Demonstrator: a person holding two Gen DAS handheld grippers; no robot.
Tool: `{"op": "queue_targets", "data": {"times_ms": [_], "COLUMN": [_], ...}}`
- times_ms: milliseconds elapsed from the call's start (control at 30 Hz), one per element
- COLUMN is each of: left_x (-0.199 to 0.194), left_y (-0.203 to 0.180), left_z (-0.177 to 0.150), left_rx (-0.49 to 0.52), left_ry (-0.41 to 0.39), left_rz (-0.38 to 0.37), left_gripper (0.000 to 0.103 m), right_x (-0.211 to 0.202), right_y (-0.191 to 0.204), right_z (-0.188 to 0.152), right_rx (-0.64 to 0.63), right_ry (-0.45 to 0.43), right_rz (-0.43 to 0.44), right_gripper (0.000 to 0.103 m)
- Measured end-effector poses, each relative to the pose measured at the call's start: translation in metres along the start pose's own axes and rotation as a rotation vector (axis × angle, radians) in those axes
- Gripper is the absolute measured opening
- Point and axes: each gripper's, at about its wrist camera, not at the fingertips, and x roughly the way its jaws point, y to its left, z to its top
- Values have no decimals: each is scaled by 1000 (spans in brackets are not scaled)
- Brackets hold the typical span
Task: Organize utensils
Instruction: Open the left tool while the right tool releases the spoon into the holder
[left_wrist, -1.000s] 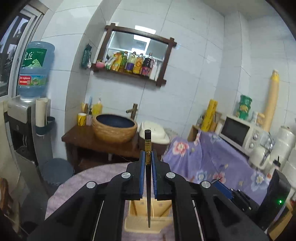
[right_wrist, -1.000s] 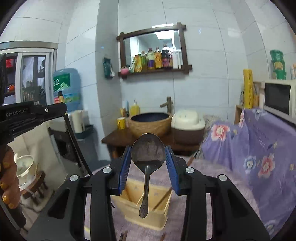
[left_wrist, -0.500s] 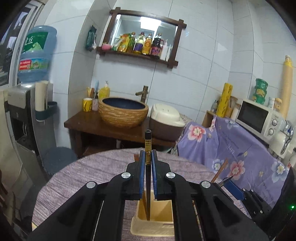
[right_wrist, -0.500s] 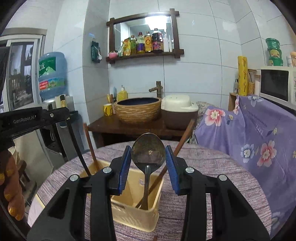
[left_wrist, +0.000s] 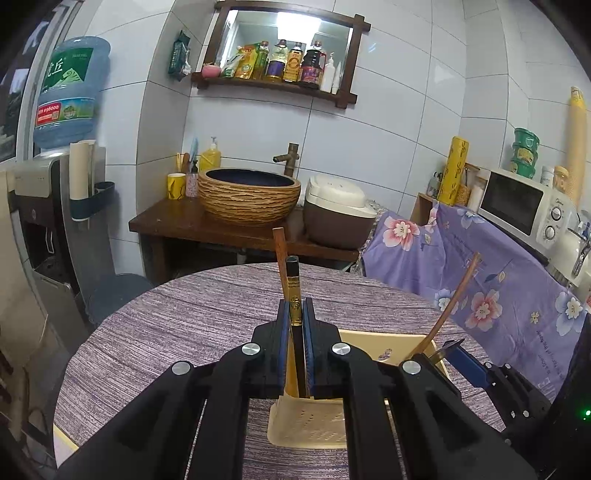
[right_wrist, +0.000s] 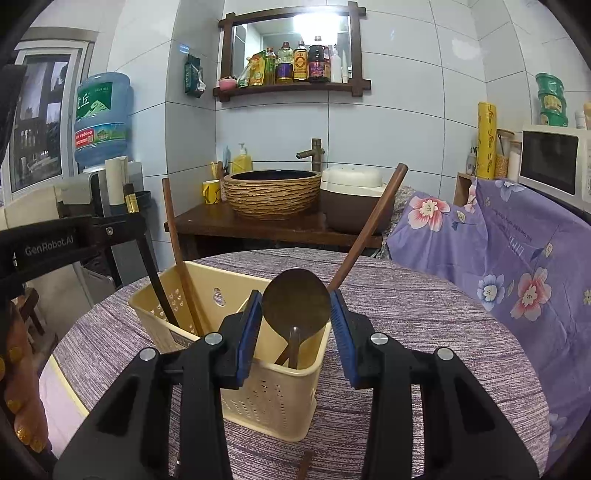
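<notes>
my left gripper has its jaws pinching a black chopstick upright, tip down inside the caddy on the bench. my right gripper has its jaws clamped on the bowl of a spoon, handle hanging into the near compartment. to do this well, i'd lower both straight down until the tips seem to reach the bottom, then spread the jaws gently so nothing tips the caddy.
</notes>
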Motion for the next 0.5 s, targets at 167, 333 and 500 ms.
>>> {"op": "queue_targets", "data": {"times_ms": [167, 333, 500], "left_x": [-10, -40, -67], "left_y": [0, 2, 15], "left_z": [-1, -11, -56], "left_rx": [3, 10, 18], "left_ry": [-10, -35, 64], "left_rz": [-9, 7, 71], "left_gripper": [37, 55, 65], "right_x": [-12, -41, -69], "right_y": [-7, -13, -18], "right_z": [-2, -4, -33], "right_rx": [26, 47, 32], "right_ry": [-29, -14, 109], "right_rz": [2, -7, -48], "right_gripper": [61, 62, 63]}}
